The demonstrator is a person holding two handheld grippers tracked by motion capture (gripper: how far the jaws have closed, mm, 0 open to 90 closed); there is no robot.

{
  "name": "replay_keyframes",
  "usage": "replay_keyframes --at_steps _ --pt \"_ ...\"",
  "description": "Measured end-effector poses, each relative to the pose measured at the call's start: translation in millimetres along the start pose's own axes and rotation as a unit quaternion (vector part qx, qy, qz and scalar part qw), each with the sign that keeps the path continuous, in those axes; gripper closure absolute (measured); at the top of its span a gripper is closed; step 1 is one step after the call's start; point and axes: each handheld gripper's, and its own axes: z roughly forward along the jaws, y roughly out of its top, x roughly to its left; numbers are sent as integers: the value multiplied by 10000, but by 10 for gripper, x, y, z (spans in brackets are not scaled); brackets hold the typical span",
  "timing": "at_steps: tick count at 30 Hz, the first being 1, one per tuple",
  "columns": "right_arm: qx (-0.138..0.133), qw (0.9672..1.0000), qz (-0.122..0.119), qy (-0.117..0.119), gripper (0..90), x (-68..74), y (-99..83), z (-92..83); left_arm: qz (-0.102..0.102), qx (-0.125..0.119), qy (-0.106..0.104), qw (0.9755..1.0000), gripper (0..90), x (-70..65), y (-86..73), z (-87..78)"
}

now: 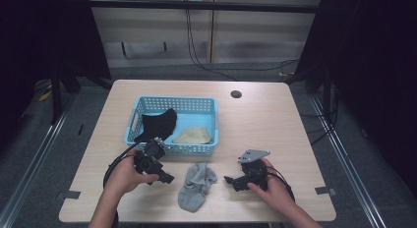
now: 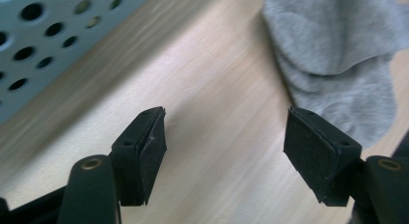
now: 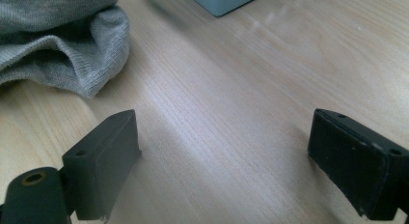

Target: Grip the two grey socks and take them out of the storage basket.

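A grey sock (image 1: 196, 186) lies crumpled on the table between my two hands, near the front edge. My left gripper (image 1: 164, 178) sits just left of it, jaws open and empty; in the left gripper view the grey sock (image 2: 333, 55) lies beyond the right jaw, apart from it. My right gripper (image 1: 230, 180) rests on the table to the sock's right, open with bare wood between its jaws. In the right gripper view the grey sock (image 3: 58, 40) bunches at the upper left, and the right gripper (image 3: 224, 161) stands clear of it.
A light blue perforated basket (image 1: 206, 106) stands behind the sock, holding a black sock (image 1: 160, 124) and a beige sock (image 1: 194, 135). The basket's wall (image 2: 43, 45) is close on the left gripper's left. A round cable hole (image 1: 236, 94) is at the table's back.
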Motion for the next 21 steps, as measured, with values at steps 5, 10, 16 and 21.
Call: replay_keyframes --at_steps 5,10,16,21 --pt "-1 10000 -4 -1 103 0 0 0 73 -124 52 9999 303 102 -92 20" --pt "0 10000 1 0 103 0 0 0 177 -246 131 9995 308 214 -193 105" --pt "0 10000 1 0 103 0 0 0 568 -514 277 9967 286 272 -244 180" --pt "0 10000 -1 0 103 0 0 0 861 -612 325 9939 234 262 -275 207"
